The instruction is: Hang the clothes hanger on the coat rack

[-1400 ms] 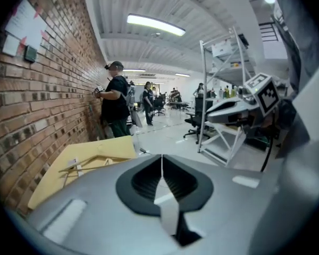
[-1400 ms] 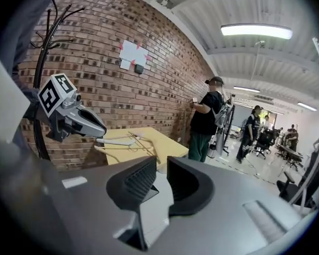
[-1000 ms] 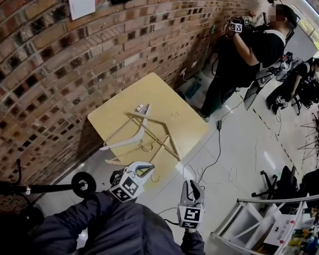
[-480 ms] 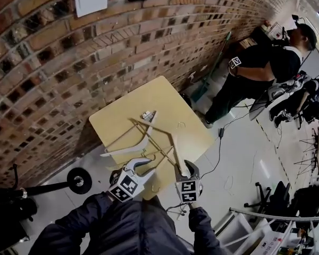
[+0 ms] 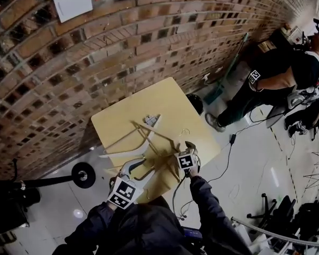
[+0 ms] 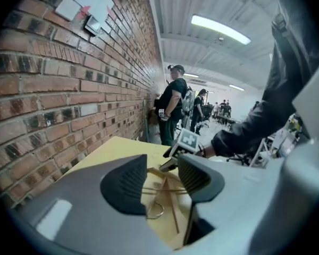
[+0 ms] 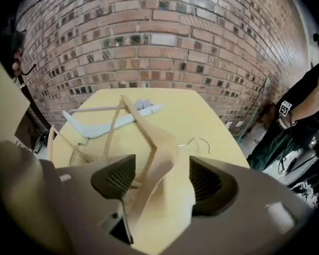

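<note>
We see the tabletop (image 5: 173, 97) standing before the brick wall (image 5: 122, 47). On it lie crossed hangers (image 7: 143, 125), another hanger (image 7: 109, 125) at their left. A person (image 5: 276, 78) stands well to the right.

Brick wall (image 5: 149, 41) close behind table (image 5: 170, 100), tangled hangers (image 5: 122, 152) crowding its near half, far half open

Red-brown brick wall (image 5: 149, 47) across the back, white papers (image 5: 72, 1) pinned high on it. Pale yellow square table (image 5: 175, 97) just beside the wall. Glossy grey floor (image 5: 255, 169) with a black cable (image 5: 223, 155) trailing over it. Green pole (image 5: 234, 60) leans on the brick. Dark office chairs (image 5: 300, 219) at right. White ceiling with strip lights (image 6: 220, 30). A person (image 5: 279, 76) stands farther along the wall.
</note>
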Available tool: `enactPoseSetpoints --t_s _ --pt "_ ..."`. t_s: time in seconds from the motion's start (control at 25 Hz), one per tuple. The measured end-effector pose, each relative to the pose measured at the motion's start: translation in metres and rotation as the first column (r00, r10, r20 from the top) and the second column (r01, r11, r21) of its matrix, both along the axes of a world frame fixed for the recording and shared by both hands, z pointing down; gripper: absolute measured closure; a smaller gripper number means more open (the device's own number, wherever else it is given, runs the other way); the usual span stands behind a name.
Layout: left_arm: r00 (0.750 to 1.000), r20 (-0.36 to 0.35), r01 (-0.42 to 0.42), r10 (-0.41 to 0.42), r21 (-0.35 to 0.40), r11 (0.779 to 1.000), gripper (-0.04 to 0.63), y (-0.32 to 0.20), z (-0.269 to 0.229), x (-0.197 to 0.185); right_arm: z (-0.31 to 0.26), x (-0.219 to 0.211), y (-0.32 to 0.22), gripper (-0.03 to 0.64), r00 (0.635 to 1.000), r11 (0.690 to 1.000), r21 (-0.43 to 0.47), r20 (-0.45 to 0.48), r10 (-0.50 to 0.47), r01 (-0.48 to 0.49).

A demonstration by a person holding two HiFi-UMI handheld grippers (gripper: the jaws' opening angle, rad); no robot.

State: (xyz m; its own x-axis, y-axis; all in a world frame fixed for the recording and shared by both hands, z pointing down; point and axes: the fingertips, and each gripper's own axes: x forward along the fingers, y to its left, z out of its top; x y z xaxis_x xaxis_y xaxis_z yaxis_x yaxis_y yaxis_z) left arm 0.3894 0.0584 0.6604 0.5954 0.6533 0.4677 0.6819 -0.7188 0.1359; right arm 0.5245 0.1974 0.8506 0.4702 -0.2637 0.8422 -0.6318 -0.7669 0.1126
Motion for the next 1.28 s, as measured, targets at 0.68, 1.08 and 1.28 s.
enactPoseSetpoints --t_s 0.68,1.08,1.28 --pt "0.976 0.016 0.217 -0.219 0.073 0.973 0.403 0.017 -0.002 0.013 0.066 0.016 0.011 0.372 0.97 0.999 -0.041 0.243 0.027 -0.017" --pt "0.944 -0.005 0.329 -0.33 0.098 0.939 0.403 0.001 -0.008 0.006 -0.003 0.039 -0.012 0.396 0.984 0.978 0.115 0.036 -0.177 0.172" --pt "0.908 -0.031 0.42 -0.419 0.099 0.902 0.403 -0.013 -0.016 0.004 -0.066 0.053 -0.048 0.4 0.949 0.93 0.195 -0.109 -0.296 0.313"
